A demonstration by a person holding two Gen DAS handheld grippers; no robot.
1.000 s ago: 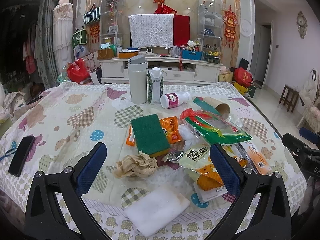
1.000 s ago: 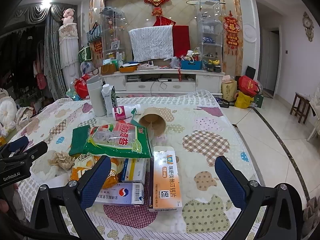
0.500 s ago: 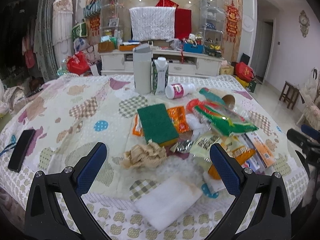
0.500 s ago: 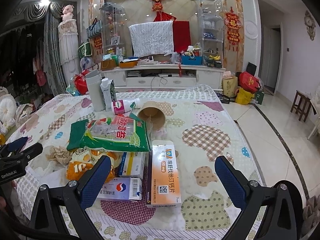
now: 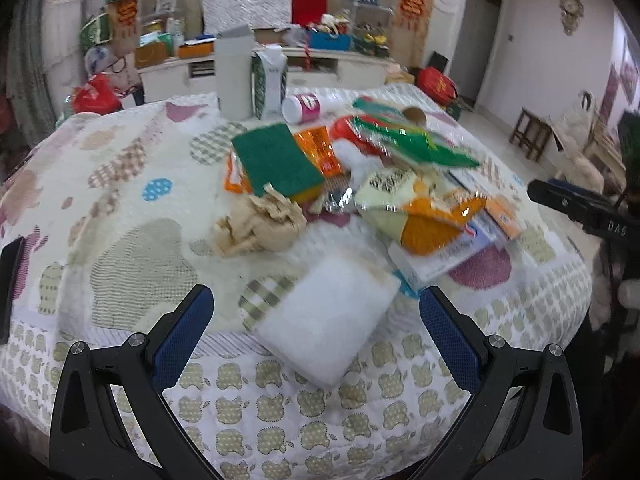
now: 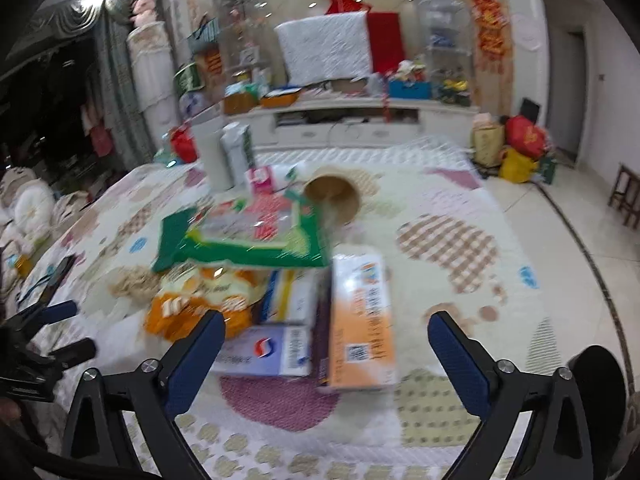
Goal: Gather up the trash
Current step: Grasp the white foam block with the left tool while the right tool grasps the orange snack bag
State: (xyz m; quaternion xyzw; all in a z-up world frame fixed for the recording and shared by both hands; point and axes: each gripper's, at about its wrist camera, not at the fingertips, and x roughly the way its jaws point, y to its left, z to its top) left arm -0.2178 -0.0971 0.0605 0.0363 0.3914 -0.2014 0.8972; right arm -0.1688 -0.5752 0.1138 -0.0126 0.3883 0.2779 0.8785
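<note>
A pile of trash lies on the quilted table. In the left wrist view a white foam pad [image 5: 324, 316] sits nearest, with crumpled brown paper [image 5: 260, 224], a green sponge [image 5: 276, 160] and an orange snack bag [image 5: 432, 224] behind it. My left gripper [image 5: 314, 294] hangs open just above the pad, touching nothing. My right gripper [image 6: 326, 318] is wide and its jaws are closing. An orange-and-white medicine box [image 6: 360, 312] and a white box [image 6: 264, 350] lie below, between its fingers, and the pads are not touching either box. A green snack bag [image 6: 248, 236] and a tipped paper cup [image 6: 332, 196] lie farther back.
A tall white canister [image 5: 234, 76], a carton [image 5: 270, 80] and a lying bottle [image 5: 308, 106] stand at the table's far side. A black phone [image 5: 10, 280] lies at the left edge. The table's near edge drops off right below both grippers.
Both grippers have sunk and tilted down toward the table, so the pile looms larger. The right gripper's fingers stand slightly closer together than before.
</note>
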